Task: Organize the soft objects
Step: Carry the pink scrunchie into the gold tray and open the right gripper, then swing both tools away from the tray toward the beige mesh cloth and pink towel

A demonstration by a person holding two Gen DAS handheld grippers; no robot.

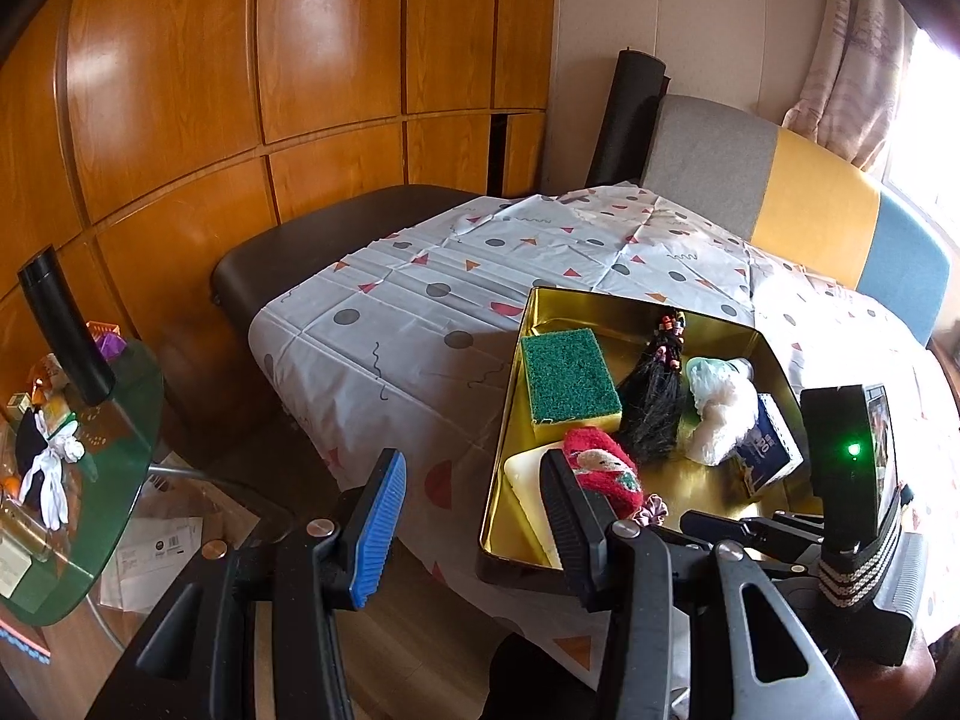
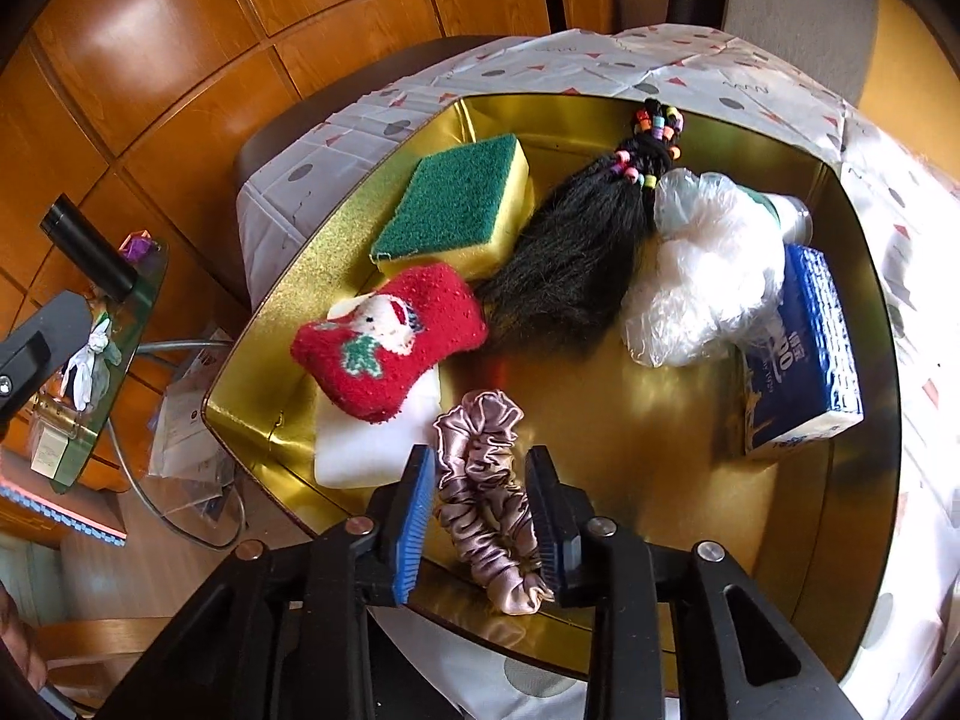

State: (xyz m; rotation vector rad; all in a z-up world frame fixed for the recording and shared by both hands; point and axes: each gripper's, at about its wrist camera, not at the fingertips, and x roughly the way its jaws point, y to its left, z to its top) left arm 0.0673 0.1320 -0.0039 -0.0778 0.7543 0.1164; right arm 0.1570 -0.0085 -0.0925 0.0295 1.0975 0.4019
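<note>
Pink satin scrunchie (image 2: 486, 504) lies low centre in the gold tin (image 2: 780, 510) between my right gripper's (image 2: 483, 507) parted jaws, unpinched; my left gripper (image 1: 474, 510) gapes empty.

We are in a lived-in room of a home. Glossy wooden wardrobe panels (image 1: 240, 90) fill the wall, and a patterned curtain (image 1: 852, 54) hangs beside a bright window. We see a cloth with coloured dots and triangles (image 1: 420, 300) spread over the table, a cushioned seat back in grey, yellow and blue (image 1: 798, 204) behind it, and a small glass side table (image 1: 114, 456) crowded with household odds and ends. Papers (image 1: 162, 546) lie on the wooden floor beneath it.
</note>
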